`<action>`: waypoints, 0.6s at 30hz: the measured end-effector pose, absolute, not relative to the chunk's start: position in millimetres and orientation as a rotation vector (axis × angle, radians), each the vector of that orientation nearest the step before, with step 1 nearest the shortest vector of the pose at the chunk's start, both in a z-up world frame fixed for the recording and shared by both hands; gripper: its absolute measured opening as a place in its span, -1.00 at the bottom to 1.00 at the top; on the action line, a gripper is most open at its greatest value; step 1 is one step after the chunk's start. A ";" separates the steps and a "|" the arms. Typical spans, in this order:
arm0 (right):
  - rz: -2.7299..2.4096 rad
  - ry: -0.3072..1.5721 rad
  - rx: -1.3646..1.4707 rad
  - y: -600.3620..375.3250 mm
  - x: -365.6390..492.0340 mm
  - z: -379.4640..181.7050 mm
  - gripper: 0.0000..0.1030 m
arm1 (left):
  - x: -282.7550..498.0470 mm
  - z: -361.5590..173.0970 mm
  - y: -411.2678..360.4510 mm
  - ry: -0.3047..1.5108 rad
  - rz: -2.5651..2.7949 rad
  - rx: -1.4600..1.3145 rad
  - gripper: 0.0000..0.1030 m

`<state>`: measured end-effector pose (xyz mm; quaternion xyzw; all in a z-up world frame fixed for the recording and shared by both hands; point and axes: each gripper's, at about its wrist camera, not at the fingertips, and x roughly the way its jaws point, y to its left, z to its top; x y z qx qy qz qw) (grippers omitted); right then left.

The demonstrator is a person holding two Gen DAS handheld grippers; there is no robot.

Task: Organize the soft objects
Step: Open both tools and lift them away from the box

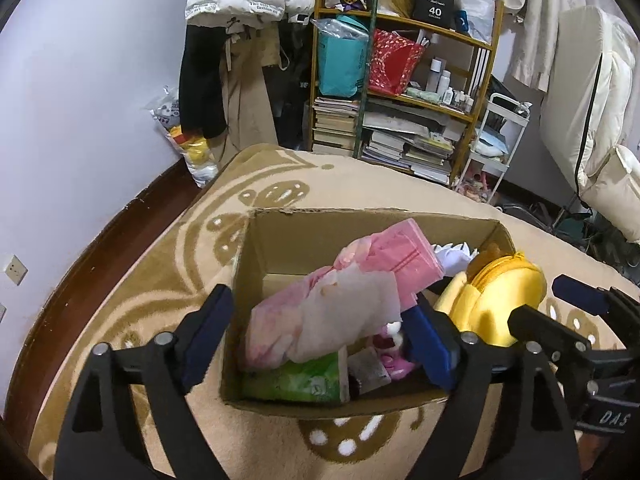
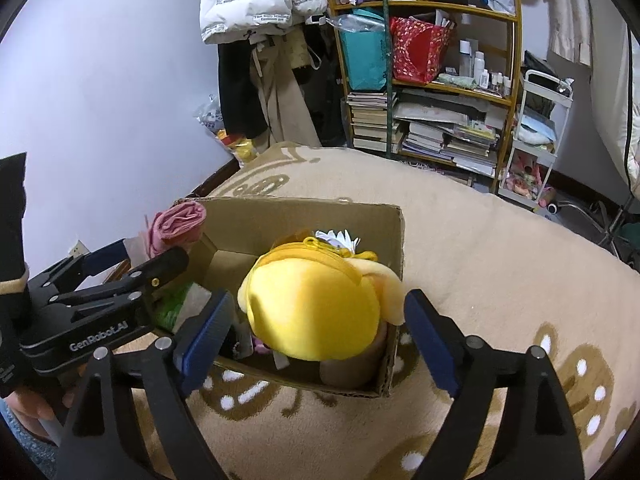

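An open cardboard box [image 1: 360, 232] stands on a beige patterned blanket [image 1: 152, 280]. In it lie a pink cloth [image 1: 344, 304], a green tissue pack [image 1: 296, 380] and a round yellow plush pouch [image 1: 492, 300]. My left gripper [image 1: 320, 340] is open over the box's left half, one finger outside the left wall and the pink cloth loose below. In the right wrist view, the yellow pouch [image 2: 316, 308] rests in the box [image 2: 280, 220] between the fingers of my open right gripper [image 2: 320, 338], and the pads do not press it. The left gripper [image 2: 136, 260] shows at the left, by the pink cloth [image 2: 176, 220].
A wooden shelf [image 1: 400, 80] with books, bags and bottles stands behind the blanket. A white cart [image 1: 496, 140] is beside it and a white padded chair [image 1: 592, 100] at the right. Coats hang at the back [image 1: 236, 60]. A person's hand [image 2: 32, 408] holds the left gripper.
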<state>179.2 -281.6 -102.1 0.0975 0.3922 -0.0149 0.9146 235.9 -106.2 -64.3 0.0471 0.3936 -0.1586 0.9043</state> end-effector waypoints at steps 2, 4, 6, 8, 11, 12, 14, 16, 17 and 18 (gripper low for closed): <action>-0.034 0.811 0.206 -281.5 178.4 -101.3 0.77 | 233.1 -61.2 -102.7 0.800 -0.329 0.099 0.82; -0.035 0.804 0.204 -281.5 177.0 -98.8 0.77 | 231.2 -59.2 -100.8 0.800 -0.332 0.106 0.83; -0.039 0.796 0.199 -281.9 173.0 -95.9 0.79 | 228.9 -57.8 -99.4 0.803 -0.328 0.119 0.84; -0.040 0.786 0.199 -282.4 169.1 -92.1 0.93 | 225.7 -56.0 -98.3 0.804 -0.326 0.122 0.84; -0.044 0.762 0.209 -285.5 161.2 -85.2 0.99 | 219.8 -53.2 -97.4 0.803 -0.328 0.127 0.85; -0.044 0.758 0.213 -286.1 159.7 -83.1 0.99 | 217.7 -52.6 -97.2 0.806 -0.328 0.134 0.85; -0.046 0.750 0.221 -287.9 156.9 -79.2 0.99 | 216.0 -50.9 -98.1 0.810 -0.323 0.145 0.85; -0.053 0.745 0.232 -291.0 153.3 -76.4 0.99 | 213.6 -48.9 -97.9 0.810 -0.313 0.152 0.85; -0.051 0.743 0.240 -292.2 152.0 -74.8 1.00 | 212.8 -47.4 -97.3 0.811 -0.309 0.150 0.85; -0.049 0.742 0.243 -292.3 151.4 -74.0 1.00 | 211.8 -44.9 -96.4 0.811 -0.307 0.142 0.85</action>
